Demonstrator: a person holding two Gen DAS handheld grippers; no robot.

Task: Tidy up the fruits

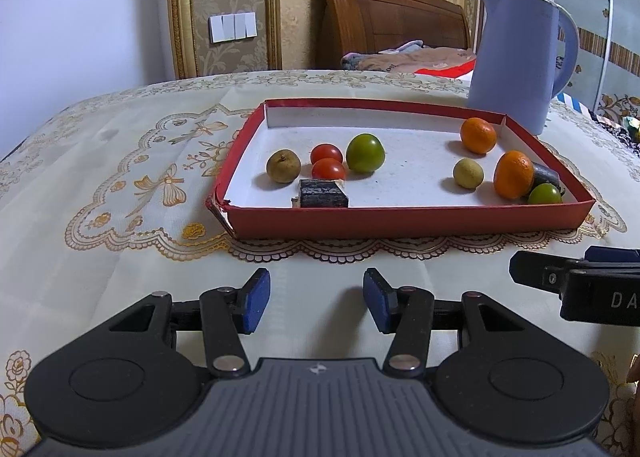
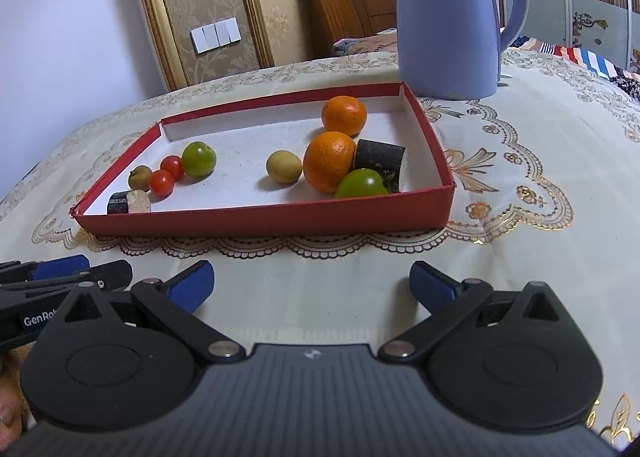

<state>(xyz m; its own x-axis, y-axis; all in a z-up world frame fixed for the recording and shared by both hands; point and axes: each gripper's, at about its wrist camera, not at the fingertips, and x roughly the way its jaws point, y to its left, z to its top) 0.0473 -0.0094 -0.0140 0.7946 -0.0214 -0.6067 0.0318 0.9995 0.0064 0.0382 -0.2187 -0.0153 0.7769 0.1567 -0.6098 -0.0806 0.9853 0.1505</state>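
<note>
Left tool (image 1: 316, 299) is hovering over the near part of the worktop (image 1: 120, 185), its blue pads (image 1: 256, 301) standing moderately apart with nothing between them and touching nothing. Right tool (image 2: 312, 289) is hovering alongside it, spread wider, likewise gripping nothing; its side is showing at the right edge of the left wrist view. A shallow red tray (image 1: 400, 217) with a white floor is lying on the lace-patterned cloth, just beyond both tools. Toward the tray's left end a brownish round fruit (image 1: 283, 165), two red cherry tomatoes (image 1: 326, 154) (image 1: 328, 169) touching each other, and a green tomato (image 1: 365, 153) are sitting in a cluster, with a dark patterned block (image 1: 324, 195) lying against the tray's near wall just in front of them. Toward the right end one orange (image 1: 478, 135) is sitting near the far right corner; a second orange (image 1: 513, 174) is resting nearer the front, with a pale yellowish fruit (image 1: 467, 173) just to its left, a second green tomato (image 1: 544, 193) in the near right corner, and a dark roll (image 2: 380, 159) lying behind that tomato against the orange. A lavender-blue kettle (image 1: 516, 57) is standing on the worktop just beyond the tray's far right corner.
</note>
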